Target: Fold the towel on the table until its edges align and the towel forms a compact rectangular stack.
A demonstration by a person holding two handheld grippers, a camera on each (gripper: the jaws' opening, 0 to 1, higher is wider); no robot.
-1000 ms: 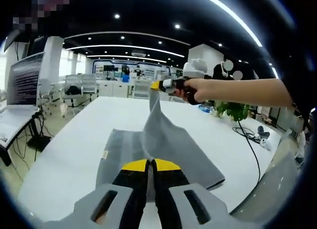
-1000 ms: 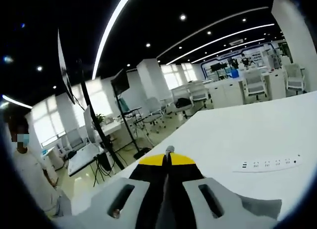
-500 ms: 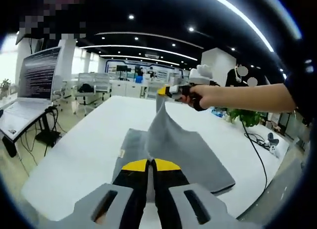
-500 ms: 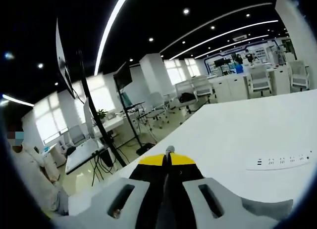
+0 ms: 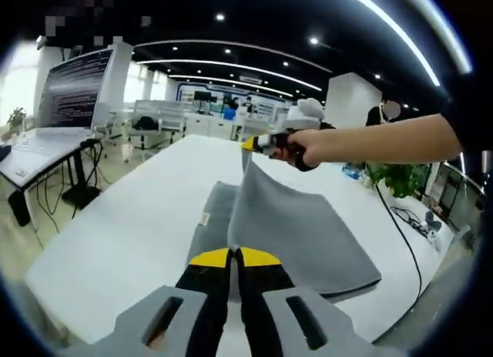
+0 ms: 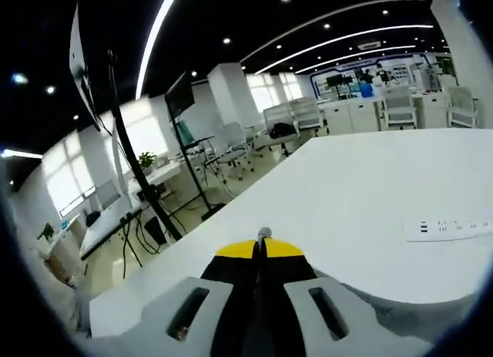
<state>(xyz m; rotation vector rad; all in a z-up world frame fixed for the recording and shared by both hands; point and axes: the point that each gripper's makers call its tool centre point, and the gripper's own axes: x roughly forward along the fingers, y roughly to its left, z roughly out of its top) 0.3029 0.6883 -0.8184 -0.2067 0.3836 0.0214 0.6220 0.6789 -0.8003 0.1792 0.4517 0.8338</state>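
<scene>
Both hand-held grippers clamping towel (image 5: 296,234) corners

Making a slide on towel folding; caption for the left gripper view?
Both tongs, left and right, pinch a grey towel, lifting one edge over the white table.

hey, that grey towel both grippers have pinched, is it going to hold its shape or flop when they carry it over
Probably floppy: the grey towel sags in a curved sheet between the right gripper and the left gripper. It looks light, since thin pinches lift it. On release it would likely drop flat on the white table, not stand or roll.
</scene>
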